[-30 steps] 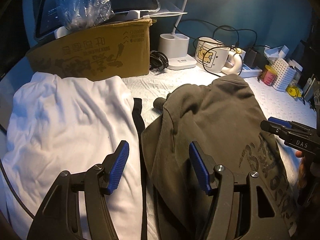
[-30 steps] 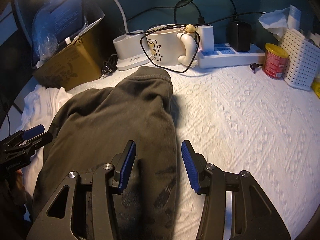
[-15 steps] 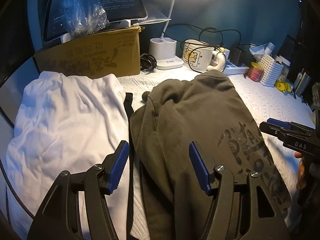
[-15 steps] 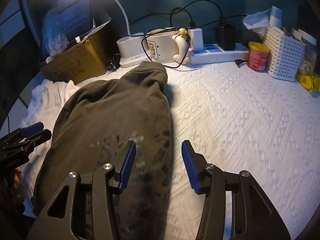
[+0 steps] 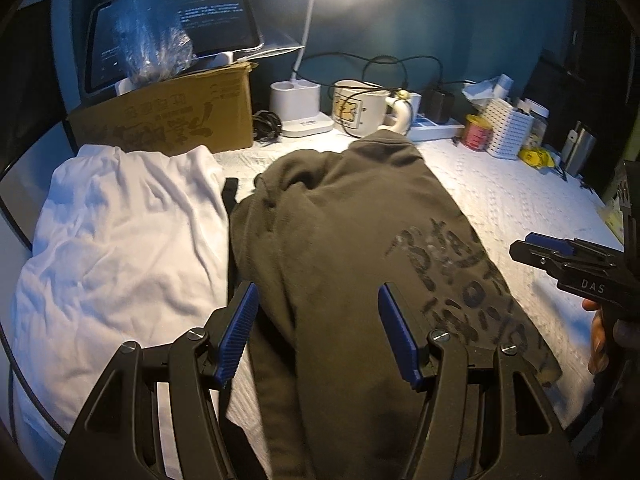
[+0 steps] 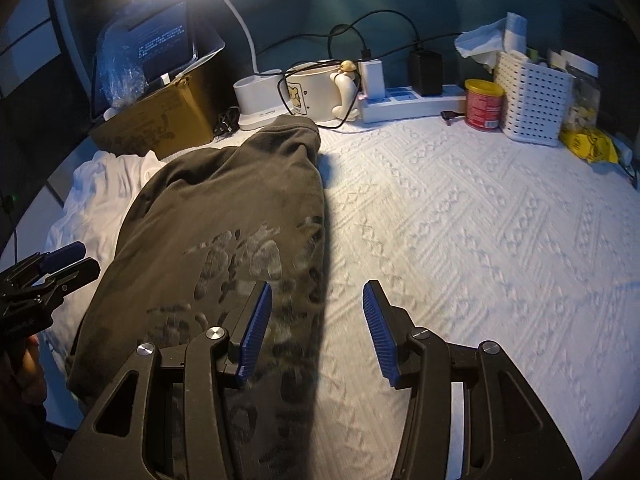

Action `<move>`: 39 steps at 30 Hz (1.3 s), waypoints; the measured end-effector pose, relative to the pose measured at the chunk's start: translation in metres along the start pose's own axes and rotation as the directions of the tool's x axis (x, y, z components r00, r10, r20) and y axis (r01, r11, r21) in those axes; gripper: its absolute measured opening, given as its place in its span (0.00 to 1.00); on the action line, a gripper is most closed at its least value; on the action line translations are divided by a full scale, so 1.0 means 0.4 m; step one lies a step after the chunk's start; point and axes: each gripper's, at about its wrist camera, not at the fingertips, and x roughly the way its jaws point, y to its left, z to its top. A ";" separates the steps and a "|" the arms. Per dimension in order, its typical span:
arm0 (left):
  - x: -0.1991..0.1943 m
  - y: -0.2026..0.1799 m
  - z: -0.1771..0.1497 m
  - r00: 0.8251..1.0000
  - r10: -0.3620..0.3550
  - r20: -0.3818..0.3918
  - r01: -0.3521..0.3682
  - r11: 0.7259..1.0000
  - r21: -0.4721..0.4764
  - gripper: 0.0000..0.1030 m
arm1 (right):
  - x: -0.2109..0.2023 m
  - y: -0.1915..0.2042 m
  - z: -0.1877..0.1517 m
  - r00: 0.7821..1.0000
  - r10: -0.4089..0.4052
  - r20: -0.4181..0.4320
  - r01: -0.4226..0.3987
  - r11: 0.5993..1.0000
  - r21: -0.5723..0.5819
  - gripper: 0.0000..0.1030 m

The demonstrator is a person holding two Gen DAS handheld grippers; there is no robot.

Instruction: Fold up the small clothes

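A dark olive-grey garment (image 5: pixel 344 240) lies lengthwise on the white textured cloth (image 6: pixel 480 220) that covers the table, its narrow ribbed end pointing toward the clutter at the back, just short of the cream mug (image 5: pixel 360 108). The fabric looks thick and soft, folded into a long strip with rounded edges and a few shallow creases near the far end. A large, worn print of dark brush-like lettering with pale cracked patches runs across its nearer half. Just beside it, on the side of the cardboard box (image 5: pixel 168 120), lies a rumpled white garment (image 5: pixel 120 248), with a thin black strip showing in the gap between the two. The left gripper (image 5: pixel 314 334) hovers over the near part of the dark garment with its blue-padded jaws apart and nothing between them. The right gripper (image 6: pixel 318 330) is likewise spread and empty, above the garment's edge and the bare cloth.
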 end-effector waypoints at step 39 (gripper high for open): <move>-0.180 -0.254 -0.053 0.978 -0.172 0.116 0.154 0.977 0.149 0.94 | -0.396 -0.150 -0.173 0.972 -0.188 0.139 0.170 0.977 0.128 0.51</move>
